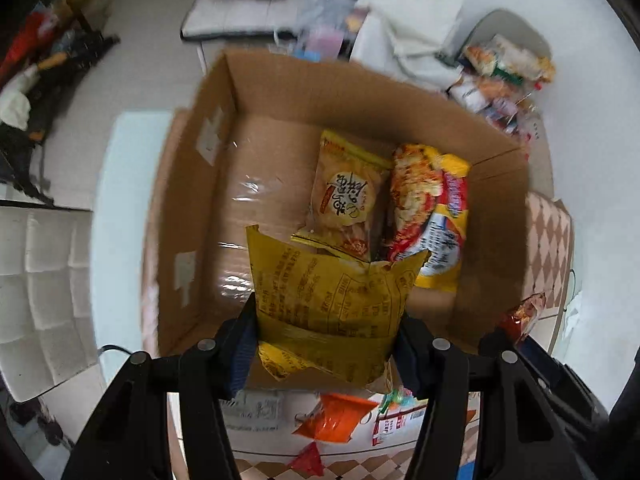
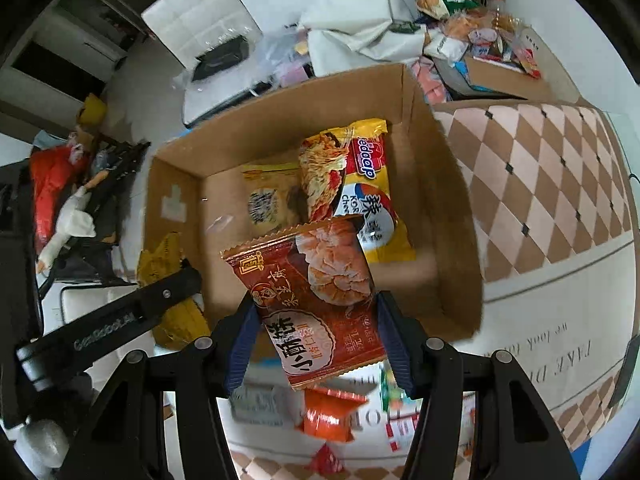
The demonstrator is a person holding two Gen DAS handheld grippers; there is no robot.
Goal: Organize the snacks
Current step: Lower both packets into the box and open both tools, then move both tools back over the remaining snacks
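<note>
1. Your left gripper [image 1: 326,336] is clenched on a yellow snack packet [image 1: 328,300], held above the near-left part of the open cardboard box [image 1: 280,84].
2. Inside the cardboard box, toward its right wall, a tan cracker packet [image 1: 346,200] lies just left of a yellow noodle packet [image 1: 432,212]; the two touch.
3. Your right gripper [image 2: 316,336] is clenched on a red pastry packet [image 2: 316,296], held above the box's near edge.
4. Below the box's near edge, an orange packet [image 2: 332,416] lies on the patterned cloth [image 2: 540,184].
</note>
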